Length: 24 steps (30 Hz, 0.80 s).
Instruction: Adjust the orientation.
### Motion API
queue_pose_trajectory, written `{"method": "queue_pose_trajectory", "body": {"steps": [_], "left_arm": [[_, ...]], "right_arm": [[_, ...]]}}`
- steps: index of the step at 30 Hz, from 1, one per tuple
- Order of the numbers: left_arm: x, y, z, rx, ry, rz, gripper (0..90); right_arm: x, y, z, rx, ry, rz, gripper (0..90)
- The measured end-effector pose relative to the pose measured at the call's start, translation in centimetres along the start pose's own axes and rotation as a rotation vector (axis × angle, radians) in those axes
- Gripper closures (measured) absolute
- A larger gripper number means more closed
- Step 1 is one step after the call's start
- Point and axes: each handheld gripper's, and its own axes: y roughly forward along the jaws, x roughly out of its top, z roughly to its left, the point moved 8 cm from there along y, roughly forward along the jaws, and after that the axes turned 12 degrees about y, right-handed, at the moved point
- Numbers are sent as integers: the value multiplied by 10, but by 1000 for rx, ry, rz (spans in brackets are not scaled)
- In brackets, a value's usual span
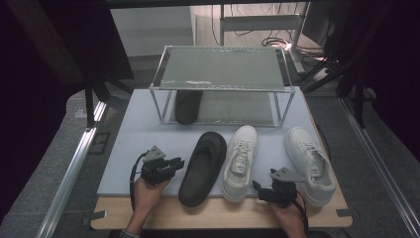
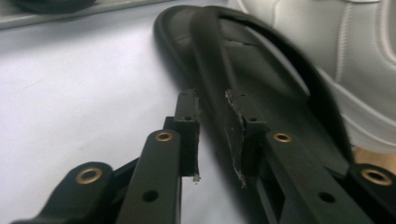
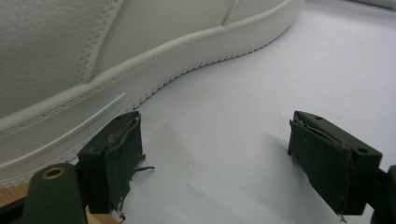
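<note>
Your left tool (image 1: 179,163) sits at the side rim of the black slipper (image 1: 203,167), its jaws a narrow gap apart with the rim (image 2: 210,70) lined up just ahead of them and nothing pinched yet, likely so you can nip that edge and lift. The slipper lies on the counter (image 1: 133,148) beside the white sneaker (image 1: 239,161). Your right tool (image 1: 257,187) waits wide apart next to that sneaker's sole (image 3: 140,88), holding nothing.

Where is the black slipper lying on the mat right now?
In the high view the black slipper lies on the pale mat, left of centre, between the left claw and a white sneaker, in front of the metal rack.
</note>
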Motion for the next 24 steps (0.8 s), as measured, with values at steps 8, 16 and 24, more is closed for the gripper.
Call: {"method": "queue_pose_trajectory", "body": {"steps": [8,16,24], "left_arm": [[8,13,-14,14,59,27,682],[4,32,-12,51,63,73,669],[5,36,-7,82,65,99,706]], "right_arm": [[0,0,0,0,0,0,179],[0,0,0,0,0,0,179],[0,0,0,0,0,0,179]]}}
